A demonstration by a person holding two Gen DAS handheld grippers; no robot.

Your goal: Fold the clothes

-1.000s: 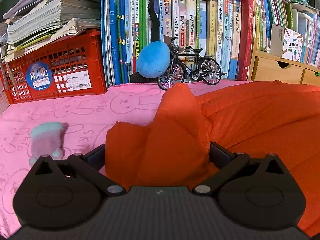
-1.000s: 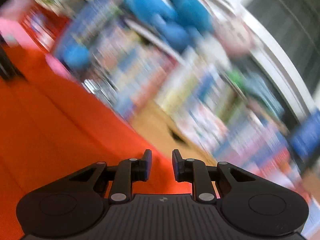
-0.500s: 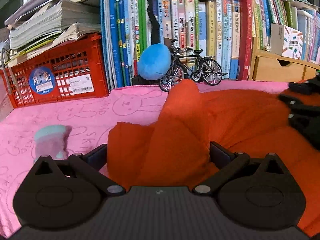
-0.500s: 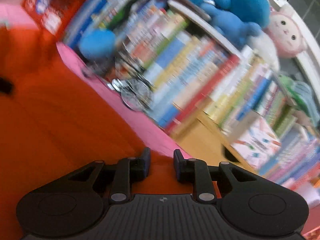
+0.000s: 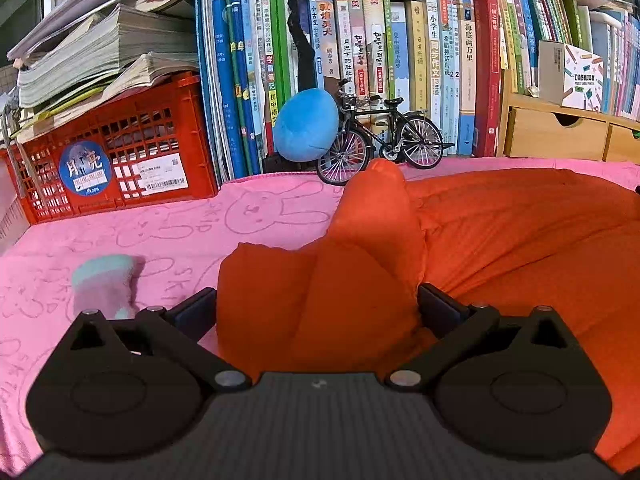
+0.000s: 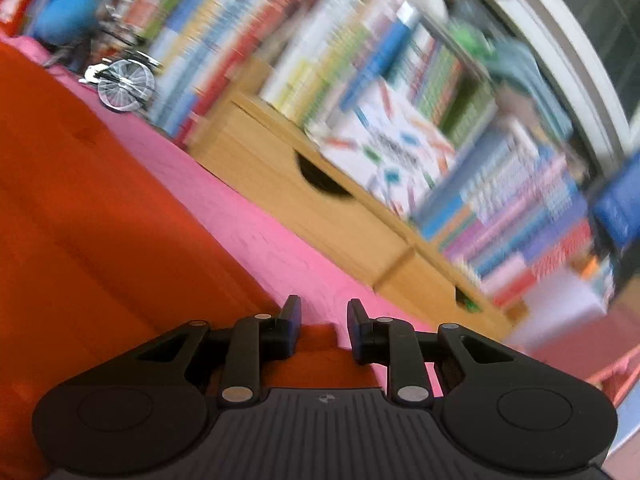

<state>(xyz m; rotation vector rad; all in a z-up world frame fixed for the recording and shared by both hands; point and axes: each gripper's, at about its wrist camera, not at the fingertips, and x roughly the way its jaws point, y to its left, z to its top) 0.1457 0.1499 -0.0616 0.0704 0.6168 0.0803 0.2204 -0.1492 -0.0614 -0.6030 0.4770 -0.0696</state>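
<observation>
An orange garment lies spread on a pink cloth-covered table. My left gripper stands wide, and a thick bunched fold of the garment fills the gap between its fingers and rises in front of it. My right gripper is tilted and narrowly apart, with a corner of the orange garment between its fingers at the garment's far right edge. The right wrist view is blurred by motion.
A small teal and lilac sock lies on the cloth to the left. A red crate, a blue plush ball, a model bicycle, rows of books and wooden drawers line the back edge.
My right gripper has swung right along the garment's edge and turned, still on the orange cloth. It showed briefly at the left view's right edge. My left gripper has barely moved.
</observation>
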